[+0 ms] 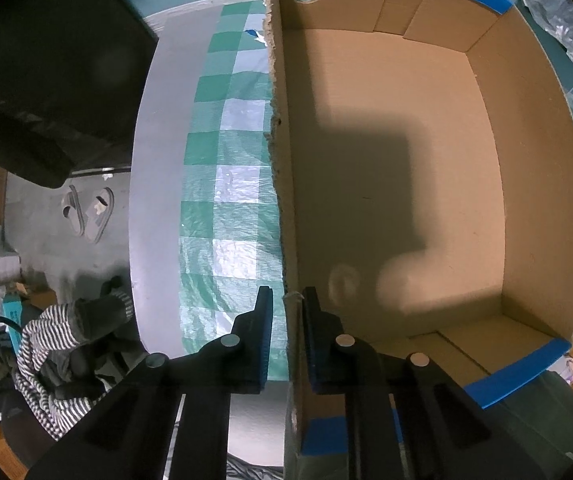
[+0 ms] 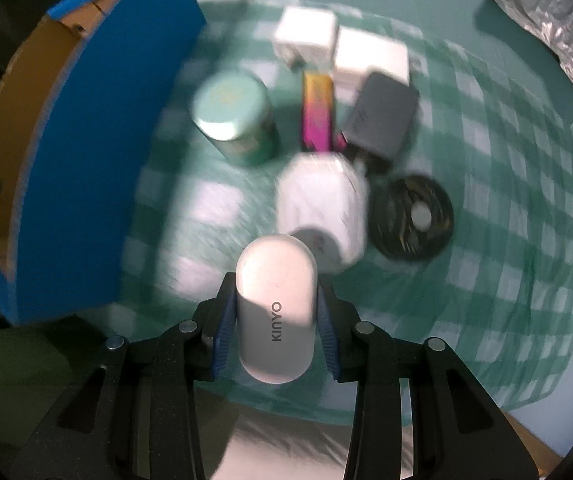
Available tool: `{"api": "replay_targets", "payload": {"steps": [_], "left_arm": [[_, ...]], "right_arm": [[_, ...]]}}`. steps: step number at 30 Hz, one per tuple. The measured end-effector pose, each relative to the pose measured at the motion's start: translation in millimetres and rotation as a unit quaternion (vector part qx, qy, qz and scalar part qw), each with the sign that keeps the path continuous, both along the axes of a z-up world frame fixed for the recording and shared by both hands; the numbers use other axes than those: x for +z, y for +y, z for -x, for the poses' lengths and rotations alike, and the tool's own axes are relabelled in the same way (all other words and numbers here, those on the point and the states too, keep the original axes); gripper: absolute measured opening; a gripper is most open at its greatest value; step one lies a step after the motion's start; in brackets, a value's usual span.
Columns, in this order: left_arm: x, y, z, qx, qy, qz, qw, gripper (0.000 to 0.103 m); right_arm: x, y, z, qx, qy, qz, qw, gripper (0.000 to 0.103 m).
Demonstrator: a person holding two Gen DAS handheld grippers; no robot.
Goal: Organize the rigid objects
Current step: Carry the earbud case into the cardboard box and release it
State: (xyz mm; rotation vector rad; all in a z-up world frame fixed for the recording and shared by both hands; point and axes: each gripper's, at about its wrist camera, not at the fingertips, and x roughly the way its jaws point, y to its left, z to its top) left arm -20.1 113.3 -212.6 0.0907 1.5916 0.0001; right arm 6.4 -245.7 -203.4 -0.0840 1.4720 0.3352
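Clamped between the right gripper point(image 2: 276, 316) pads, a white KINYO case point(image 2: 275, 312) is lifted; ahead wait a white jar point(image 2: 322, 204), teal tin point(image 2: 234, 114), black disc point(image 2: 412, 220) and more. Left gripper point(image 1: 288, 332) pinches the cardboard box point(image 1: 406, 152) wall; its inside looks empty, so sorting seems barely begun

Box point(image 2: 86, 152) left of tin point(image 2: 232, 116); disc point(image 2: 412, 220) right.

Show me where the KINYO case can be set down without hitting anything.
The cardboard box floor is bare from wall to wall. On the checked cloth, patches lie open between the box's blue wall and the green tin. Crowded: around the white cup and black disc.
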Motion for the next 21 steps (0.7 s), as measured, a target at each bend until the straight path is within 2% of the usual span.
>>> {"api": "replay_targets", "payload": {"steps": [9, 11, 12, 13, 17, 21], "left_arm": [[-1, 3, 1, 0.002, 0.003, 0.005, 1.0, 0.014], [-2, 4, 1, 0.002, 0.004, 0.006, 1.0, 0.014], [-2, 4, 1, 0.002, 0.004, 0.006, 1.0, 0.014], [-2, 4, 1, 0.002, 0.004, 0.006, 1.0, 0.014], [-3, 8, 1, 0.007, 0.005, 0.009, 0.9999, 0.014], [-4, 9, 2, 0.013, 0.005, 0.012, 0.9998, 0.014]], "right_arm": [[57, 51, -63, 0.034, -0.023, -0.02, 0.999, 0.036], [63, 59, -65, 0.04, -0.028, -0.024, 0.999, 0.036], [68, 66, -54, 0.042, -0.032, -0.026, 0.998, 0.036], [77, 74, -63, 0.045, -0.035, -0.03, 0.998, 0.036], [79, 75, -61, 0.061, -0.046, -0.038, 0.996, 0.036], [87, 105, -82, 0.096, -0.058, -0.034, 0.993, 0.036]]}}
